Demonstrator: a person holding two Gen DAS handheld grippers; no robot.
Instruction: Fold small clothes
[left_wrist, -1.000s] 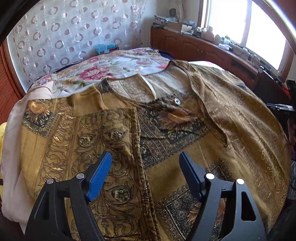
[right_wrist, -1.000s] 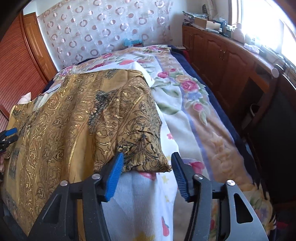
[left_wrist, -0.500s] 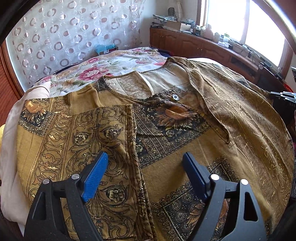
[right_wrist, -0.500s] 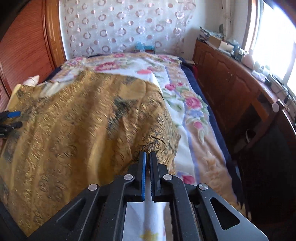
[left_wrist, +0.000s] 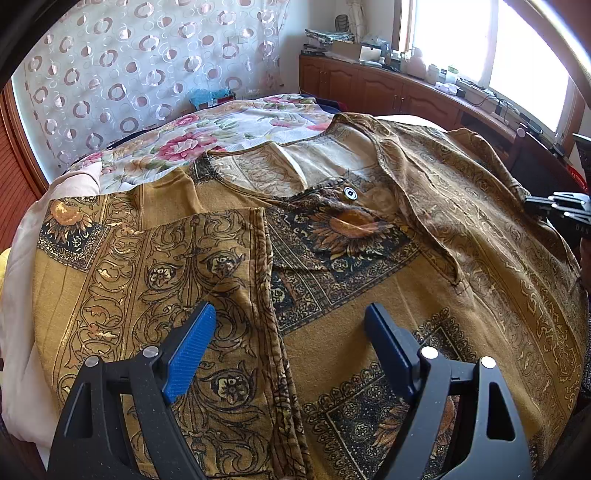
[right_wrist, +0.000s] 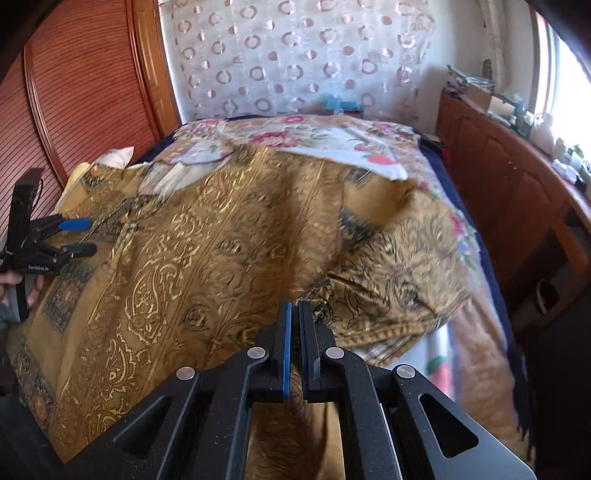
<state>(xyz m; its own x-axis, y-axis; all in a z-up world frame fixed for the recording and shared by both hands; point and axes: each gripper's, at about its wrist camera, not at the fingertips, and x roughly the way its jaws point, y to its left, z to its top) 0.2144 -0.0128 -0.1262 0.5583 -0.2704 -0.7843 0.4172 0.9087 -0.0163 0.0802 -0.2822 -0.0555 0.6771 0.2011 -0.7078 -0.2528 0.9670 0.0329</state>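
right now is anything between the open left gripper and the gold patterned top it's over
Nothing visible. The left gripper hangs open directly above the gold top, its fingers straddling the edge of the folded-over panel, with only bare fabric beneath. The right gripper is shut on the far side.

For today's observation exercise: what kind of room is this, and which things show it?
Most likely a bedroom: a bed with a floral bedspread, a sheer circle-patterned curtain, and brown wooden cabinets below a sunlit window.

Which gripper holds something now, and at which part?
The right gripper pinches the golden shirt at its right edge; the left gripper is open, holding nothing.
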